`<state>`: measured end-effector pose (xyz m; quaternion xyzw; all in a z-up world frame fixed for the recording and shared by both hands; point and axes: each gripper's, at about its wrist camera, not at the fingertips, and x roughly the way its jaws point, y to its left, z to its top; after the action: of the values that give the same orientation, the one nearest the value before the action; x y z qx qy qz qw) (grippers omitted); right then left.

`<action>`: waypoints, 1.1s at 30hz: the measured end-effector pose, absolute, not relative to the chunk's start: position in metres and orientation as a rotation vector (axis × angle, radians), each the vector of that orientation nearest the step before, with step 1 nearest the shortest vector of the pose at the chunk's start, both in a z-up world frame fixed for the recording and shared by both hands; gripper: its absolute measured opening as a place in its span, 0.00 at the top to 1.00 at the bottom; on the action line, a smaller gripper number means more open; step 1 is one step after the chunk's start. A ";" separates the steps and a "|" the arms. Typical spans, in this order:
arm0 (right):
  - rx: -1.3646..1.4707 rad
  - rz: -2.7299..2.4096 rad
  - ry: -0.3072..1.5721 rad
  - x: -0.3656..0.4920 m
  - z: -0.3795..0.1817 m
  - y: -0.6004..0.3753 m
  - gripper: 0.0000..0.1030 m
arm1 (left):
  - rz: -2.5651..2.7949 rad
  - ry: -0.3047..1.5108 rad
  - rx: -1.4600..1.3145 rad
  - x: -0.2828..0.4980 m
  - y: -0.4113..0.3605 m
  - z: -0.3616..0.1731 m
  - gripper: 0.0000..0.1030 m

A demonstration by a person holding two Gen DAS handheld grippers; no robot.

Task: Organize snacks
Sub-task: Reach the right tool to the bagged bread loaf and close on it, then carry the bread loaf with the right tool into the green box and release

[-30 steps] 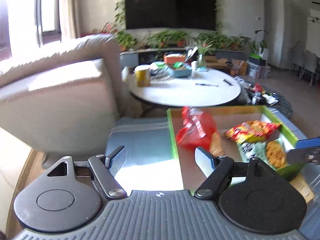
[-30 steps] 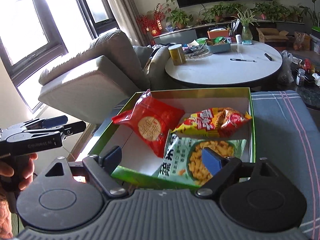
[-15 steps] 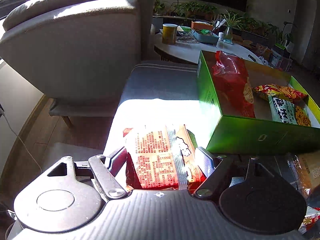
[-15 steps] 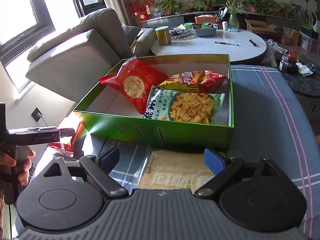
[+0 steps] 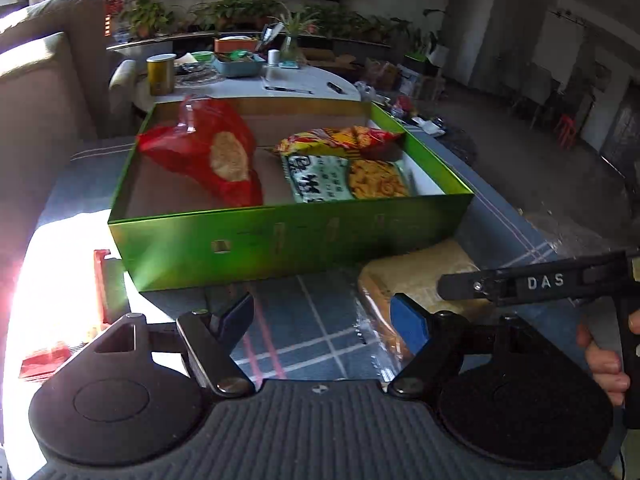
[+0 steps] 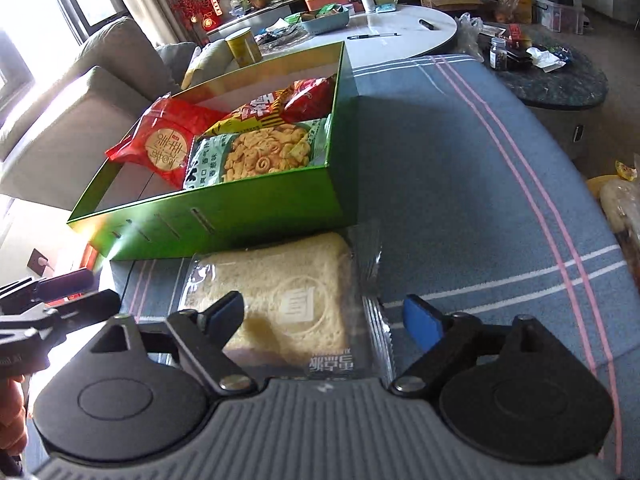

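A green box on the blue plaid cloth holds a red cracker bag, a yellow-red chip bag and a green-white snack bag. A clear-wrapped pale bread packet lies in front of the box. My right gripper is open, its fingers either side of the packet, just above it. My left gripper is open and empty over the cloth, left of the packet. A red snack pack lies at the far left.
A grey sofa stands left of the box. A round white table with a yellow can and clutter is behind it. A dark low table is at the right. More wrapped food lies at the cloth's right edge.
My left gripper swung right, away from the red pack that lay between its fingers. My right gripper moved down and right, closer over the bread packet. Both stay open.
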<state>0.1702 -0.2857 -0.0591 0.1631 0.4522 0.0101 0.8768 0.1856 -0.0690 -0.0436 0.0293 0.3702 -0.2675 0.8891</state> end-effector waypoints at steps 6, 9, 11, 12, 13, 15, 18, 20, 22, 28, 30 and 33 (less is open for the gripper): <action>0.412 0.039 0.928 0.167 -0.058 -0.297 0.23 | -0.634 0.818 0.126 0.185 -0.104 -0.058 0.30; 0.431 0.052 0.930 0.166 -0.059 -0.300 0.23 | -0.666 0.839 0.109 0.189 -0.113 -0.063 0.30; 0.431 0.054 0.928 0.166 -0.058 -0.299 0.23 | -0.677 0.847 0.122 0.189 -0.121 -0.065 0.30; 0.430 0.053 0.928 0.165 -0.059 -0.298 0.23 | -0.673 0.843 0.136 0.189 -0.124 -0.066 0.29; 0.429 0.053 0.928 0.166 -0.059 -0.298 0.22 | -0.671 0.839 0.150 0.188 -0.128 -0.065 0.28; 0.427 0.048 0.926 0.165 -0.058 -0.297 0.22 | -0.665 0.843 0.153 0.189 -0.130 -0.065 0.28; 0.424 0.045 0.923 0.164 -0.058 -0.295 0.22 | -0.663 0.836 0.155 0.184 -0.129 -0.063 0.30; 0.430 0.055 0.928 0.163 -0.058 -0.293 0.22 | -0.666 0.826 0.150 0.179 -0.128 -0.060 0.34; 0.443 0.081 0.929 0.159 -0.055 -0.290 0.22 | -0.641 0.813 0.156 0.172 -0.127 -0.052 0.34; 0.433 0.137 0.826 0.143 -0.020 -0.276 0.22 | -0.631 0.672 0.155 0.155 -0.110 -0.012 0.34; 0.445 0.157 0.790 0.142 -0.007 -0.274 0.22 | -0.617 0.639 0.145 0.155 -0.103 0.000 0.34; 0.453 0.189 0.753 0.148 0.007 -0.267 0.22 | -0.575 0.604 0.163 0.161 -0.096 0.013 0.34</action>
<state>0.1480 -0.2668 0.0075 0.2189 0.3642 0.0914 0.9006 0.1611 -0.0957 0.0134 0.0792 0.2932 -0.2790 0.9110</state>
